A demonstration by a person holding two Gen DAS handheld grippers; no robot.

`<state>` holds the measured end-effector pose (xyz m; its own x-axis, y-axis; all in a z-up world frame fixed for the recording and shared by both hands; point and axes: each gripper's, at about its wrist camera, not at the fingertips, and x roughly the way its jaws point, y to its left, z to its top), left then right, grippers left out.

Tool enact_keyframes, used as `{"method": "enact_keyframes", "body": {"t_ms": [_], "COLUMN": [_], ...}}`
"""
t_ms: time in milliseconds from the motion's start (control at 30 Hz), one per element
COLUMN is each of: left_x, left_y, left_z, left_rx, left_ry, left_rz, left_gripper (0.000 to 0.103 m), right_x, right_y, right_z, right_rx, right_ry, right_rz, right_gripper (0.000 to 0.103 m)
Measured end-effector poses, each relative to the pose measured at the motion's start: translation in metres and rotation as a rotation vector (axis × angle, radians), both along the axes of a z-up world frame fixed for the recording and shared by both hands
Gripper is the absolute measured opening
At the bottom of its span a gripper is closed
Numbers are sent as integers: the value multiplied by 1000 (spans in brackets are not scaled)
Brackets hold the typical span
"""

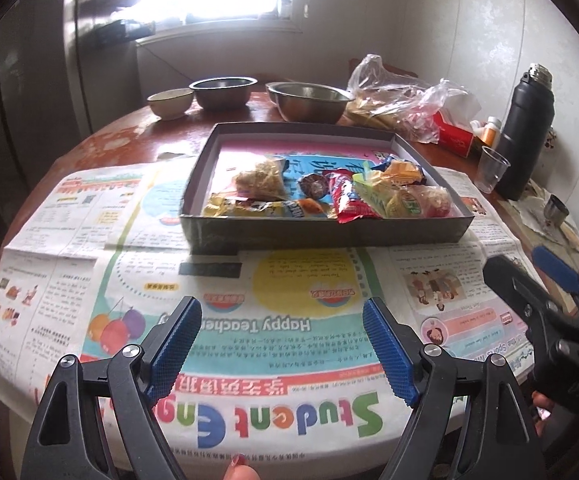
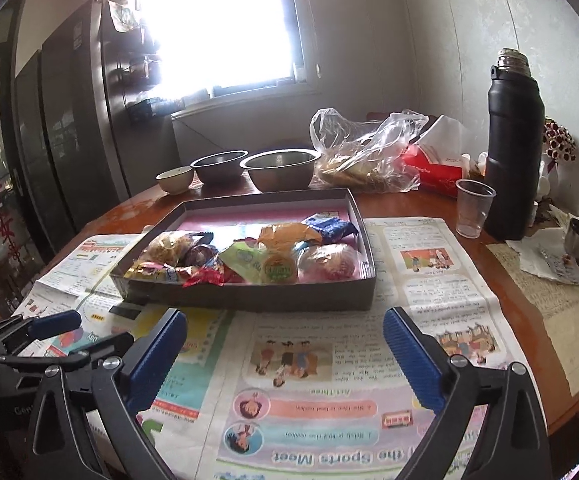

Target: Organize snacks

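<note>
Lying heaped along the near wall of the box (image 1: 325, 232), the snacks (image 1: 329, 194) are seen straight ahead of both grippers, with bare newspaper (image 1: 249, 280) between the jaws and the box. The left gripper (image 1: 281, 344) is held low over the newspaper near the table's (image 1: 129, 132) near edge, its jaws spread wide and nothing between them; the right gripper (image 2: 285, 356) is held likewise, jaws wide apart and empty. The box is set on the newspaper toward the middle of the table, its long axis running across the view, and the packets are strung out along that same axis, from a yellow packet (image 1: 245, 208) at the near left corner to a pink bag (image 2: 329, 264) at the near right corner. The far half of the box is seen to be bare. From the wrist views, the left gripper is judged nearer the yellow packet and the right gripper nearer the pink bag; neither is clearly closer to the box as a whole. Whichever packet is chosen, a forward reach over the near wall is judged to be needed, followed by a descent into the pile. Bowls (image 2: 277, 168), a plastic bag (image 2: 365, 152), a cup (image 2: 473, 208) and a flask (image 2: 513, 144) are ranged along the far and right edges, well apart from both grippers.
</note>
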<state>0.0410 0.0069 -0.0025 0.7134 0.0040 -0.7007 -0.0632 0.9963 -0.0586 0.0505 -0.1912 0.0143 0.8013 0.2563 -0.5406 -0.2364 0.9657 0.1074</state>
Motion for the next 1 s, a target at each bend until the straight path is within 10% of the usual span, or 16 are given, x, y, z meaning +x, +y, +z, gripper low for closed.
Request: {"method": "enact_keyframes", "body": {"t_ms": [1000], "left_x": [-4], "left_y": [-7], "left_z": [-9], "left_rx": [46], "left_ry": [36], "left_rz": [-12], "left_gripper": [84], "right_x": [-18], "right_y": [-6], "right_z": [-20], "right_rx": [8], "right_ry": [65], "right_rz": [-42], "right_gripper": [100]}}
